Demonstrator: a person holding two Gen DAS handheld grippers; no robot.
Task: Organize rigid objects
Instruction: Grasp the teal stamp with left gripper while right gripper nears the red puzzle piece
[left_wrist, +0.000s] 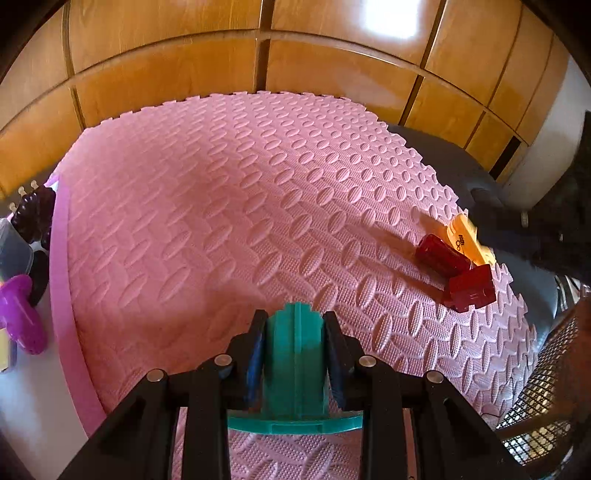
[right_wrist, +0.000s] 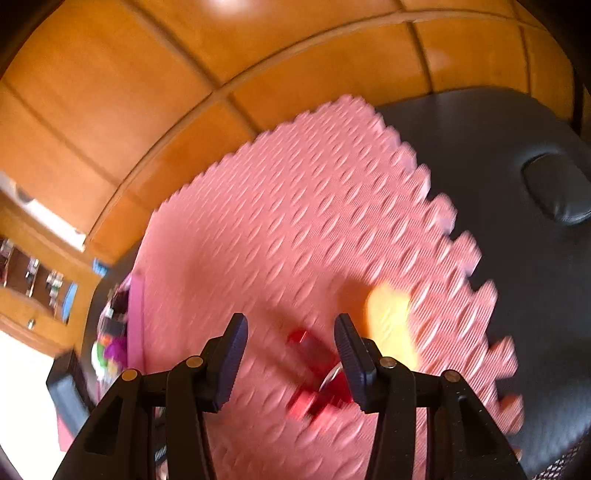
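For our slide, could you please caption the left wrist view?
Left gripper clamps a teal plastic piece above the pink foam mat.

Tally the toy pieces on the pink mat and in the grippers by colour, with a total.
Red: 2, cylinder and block
Yellow: 1, piece
Teal: 1, piece in the left gripper
Total: 4

Teal plastic piece (left_wrist: 295, 362) stands upright, clamped between black jaws; two red blocks (left_wrist: 456, 271) and a yellow piece (left_wrist: 467, 240) lie near the pink mat's (left_wrist: 221, 206) edge.
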